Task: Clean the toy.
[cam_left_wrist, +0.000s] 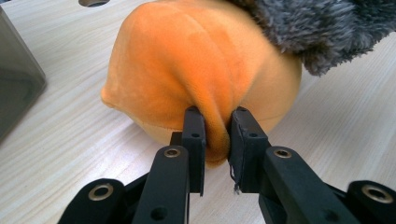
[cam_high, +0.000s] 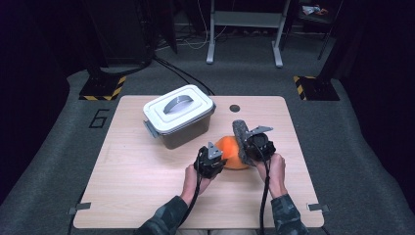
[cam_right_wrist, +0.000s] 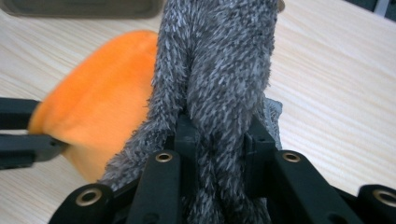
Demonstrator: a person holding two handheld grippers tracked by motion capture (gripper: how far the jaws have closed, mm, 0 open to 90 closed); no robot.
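An orange plush dome [cam_high: 231, 151] lies on the wooden table [cam_high: 147, 186], right of centre. A grey furry strip [cam_high: 240, 130] rises from its right side; I cannot tell whether the two are joined. My left gripper [cam_left_wrist: 217, 126] is shut on a pinched fold of the orange plush [cam_left_wrist: 196, 70] at its near edge. My right gripper [cam_right_wrist: 219, 130] is shut on the grey fur [cam_right_wrist: 219, 60], which stands up between its jaws. In the high view the left gripper [cam_high: 215, 160] is at the plush's left and the right gripper [cam_high: 248, 147] at its right.
A grey storage box with a white handled lid [cam_high: 179, 114] stands on the table behind and left of the plush. A small round hole [cam_high: 235, 108] is in the tabletop near the far edge. A box corner [cam_left_wrist: 18, 88] is close at the left.
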